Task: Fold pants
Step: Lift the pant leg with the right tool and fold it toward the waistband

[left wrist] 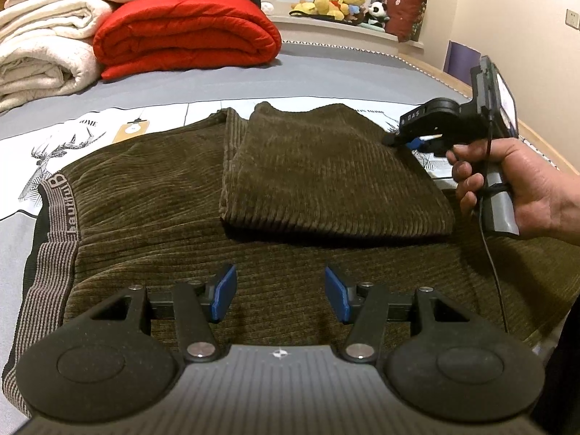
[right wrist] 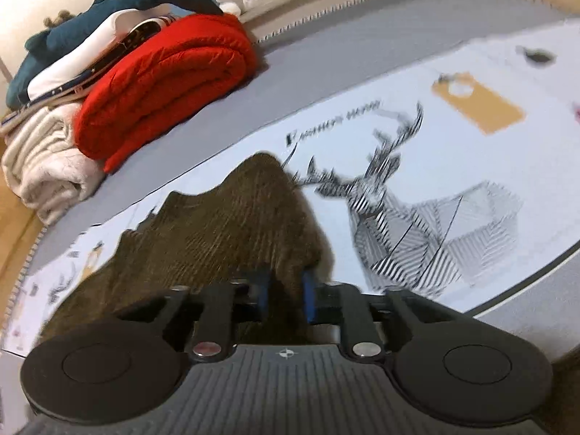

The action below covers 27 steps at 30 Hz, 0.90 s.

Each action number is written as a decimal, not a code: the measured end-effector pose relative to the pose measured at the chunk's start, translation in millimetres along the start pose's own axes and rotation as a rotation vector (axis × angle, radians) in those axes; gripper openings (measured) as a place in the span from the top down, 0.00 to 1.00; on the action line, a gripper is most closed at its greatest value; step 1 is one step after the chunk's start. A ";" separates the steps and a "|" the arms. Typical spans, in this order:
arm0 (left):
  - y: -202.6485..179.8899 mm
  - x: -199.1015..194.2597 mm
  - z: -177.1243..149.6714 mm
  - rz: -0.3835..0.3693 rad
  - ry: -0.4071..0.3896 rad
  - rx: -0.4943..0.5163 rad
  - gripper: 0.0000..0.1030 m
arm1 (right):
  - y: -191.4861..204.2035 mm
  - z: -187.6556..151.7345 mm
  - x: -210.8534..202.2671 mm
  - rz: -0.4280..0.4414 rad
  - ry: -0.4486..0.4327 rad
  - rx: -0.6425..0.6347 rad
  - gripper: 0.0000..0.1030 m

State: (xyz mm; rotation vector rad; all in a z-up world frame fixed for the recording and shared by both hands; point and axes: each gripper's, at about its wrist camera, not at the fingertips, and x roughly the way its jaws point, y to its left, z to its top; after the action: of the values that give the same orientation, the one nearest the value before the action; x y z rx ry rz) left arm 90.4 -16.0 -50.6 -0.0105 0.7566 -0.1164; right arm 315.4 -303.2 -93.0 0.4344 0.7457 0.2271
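Your right gripper (right wrist: 284,295) pinches a corner of the pants (left wrist: 253,188); your left gripper (left wrist: 281,291) hangs open above them. The pants lie sideways across the bed (left wrist: 326,69), waistband (left wrist: 54,217) left, legs folded back. They are brown, ribbed and fuzzy.

- The left gripper (left wrist: 281,293) is low in its own view and points down a bit. Its two blue pads (left wrist: 224,291) stand wide apart, with nothing pinched between them.
- The right gripper (right wrist: 284,295) has its blue pads (right wrist: 308,299) close together. They squeeze a fold of the pants (right wrist: 217,224).
- In the left view, the right gripper (left wrist: 393,141) is far off to the right, tip pointing left.
- A bare hand (left wrist: 514,185) is wrapped around that gripper's handle, fingers curled at the front.
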 end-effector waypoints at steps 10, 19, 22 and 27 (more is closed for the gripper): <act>1.2 0.4 0.1 -0.002 0.002 -0.009 0.42 | 21.3 11.0 -29.1 0.326 -0.005 -0.036 0.92; 1.5 1.4 -0.2 0.002 0.009 -0.009 0.42 | 15.7 6.8 4.0 0.216 0.094 -0.035 0.82; 0.3 3.4 -1.0 0.003 0.015 -0.006 0.42 | 14.5 5.8 4.0 0.191 0.074 -0.033 0.78; -2.8 5.5 -2.3 0.005 0.019 0.007 0.42 | 5.0 7.3 7.9 0.162 0.060 -0.001 0.76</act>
State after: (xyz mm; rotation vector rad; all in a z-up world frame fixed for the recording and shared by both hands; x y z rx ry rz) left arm 92.4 -19.3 -55.8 -0.0004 0.7756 -0.1147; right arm 325.9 -298.2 -90.7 0.4893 0.7699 0.3937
